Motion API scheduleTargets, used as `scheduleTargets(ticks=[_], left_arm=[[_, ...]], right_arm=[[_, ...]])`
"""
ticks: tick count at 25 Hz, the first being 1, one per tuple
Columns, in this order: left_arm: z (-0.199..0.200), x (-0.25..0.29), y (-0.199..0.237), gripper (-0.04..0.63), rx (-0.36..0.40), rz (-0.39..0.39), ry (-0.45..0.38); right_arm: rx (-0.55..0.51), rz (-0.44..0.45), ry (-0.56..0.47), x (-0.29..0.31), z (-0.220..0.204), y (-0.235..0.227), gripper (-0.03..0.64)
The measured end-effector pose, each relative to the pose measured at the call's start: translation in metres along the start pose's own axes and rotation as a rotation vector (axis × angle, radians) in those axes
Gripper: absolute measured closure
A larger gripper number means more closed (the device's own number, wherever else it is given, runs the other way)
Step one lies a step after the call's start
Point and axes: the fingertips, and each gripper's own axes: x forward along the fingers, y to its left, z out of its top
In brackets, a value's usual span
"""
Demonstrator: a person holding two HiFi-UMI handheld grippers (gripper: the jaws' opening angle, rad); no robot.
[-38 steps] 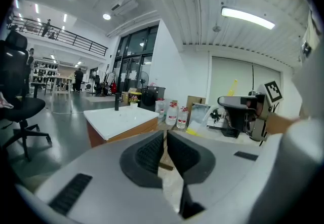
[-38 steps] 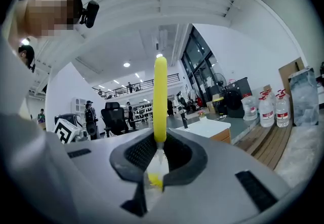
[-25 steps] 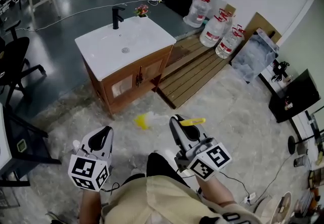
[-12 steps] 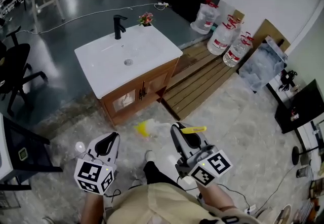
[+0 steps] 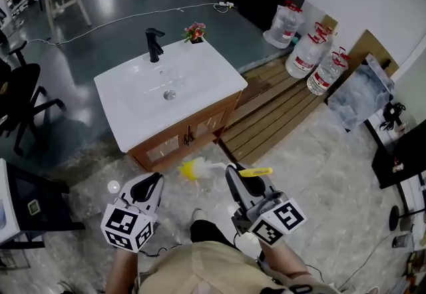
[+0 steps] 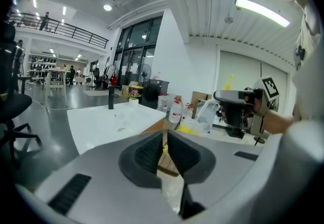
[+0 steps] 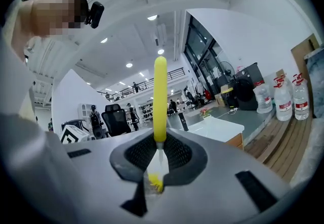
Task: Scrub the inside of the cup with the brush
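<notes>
Left claw [image 5: 155, 181]: clenched, it seems on the wall of the clear cup [image 5: 113, 187], carried in the air.
Right claw [image 5: 234, 175]: grasps the brush [image 5: 194, 168] by its stem.
Progress: scrubbing not begun; the brush is outside the cup.

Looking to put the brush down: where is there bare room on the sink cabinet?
The white countertop is bare right of the basin and along its front edge. Its back edge is crowded by the black faucet and flower pot.
</notes>
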Motion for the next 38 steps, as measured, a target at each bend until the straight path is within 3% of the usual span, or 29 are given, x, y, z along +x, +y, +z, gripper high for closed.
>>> scheduleTargets(ticks=[7,15,19,24,29,34,38], left_arm=[[0.013,0.042,0.006,0.561,-0.02,0.027,0.039],[0.02,0.078,0.014,0.561,0.009,0.062,0.077],[0.021,0.091,0.027,0.494,0.023,0.09,0.084],[0.023,0.105,0.054,0.462,0.027,0.116,0.09],[0.035,0.147,0.083,0.435,0.053,0.084,0.071],[0.043,0.195,0.112,0.408,0.09,0.013,0.101],[0.048,0.225,0.155,0.41,0.097,0.004,0.13]], right_arm=[[0.022,0.028,-0.014,0.02,0.016,-0.046,0.569],[0.052,0.04,-0.037,0.034,0.026,-0.081,0.569],[0.05,0.033,-0.034,0.044,0.028,-0.092,0.569],[0.056,0.018,-0.039,0.058,0.031,-0.097,0.569],[0.021,-0.027,-0.069,0.077,0.044,-0.107,0.569],[0.02,-0.089,-0.087,0.112,0.058,-0.127,0.569],[0.003,-0.114,-0.081,0.156,0.069,-0.142,0.569]])
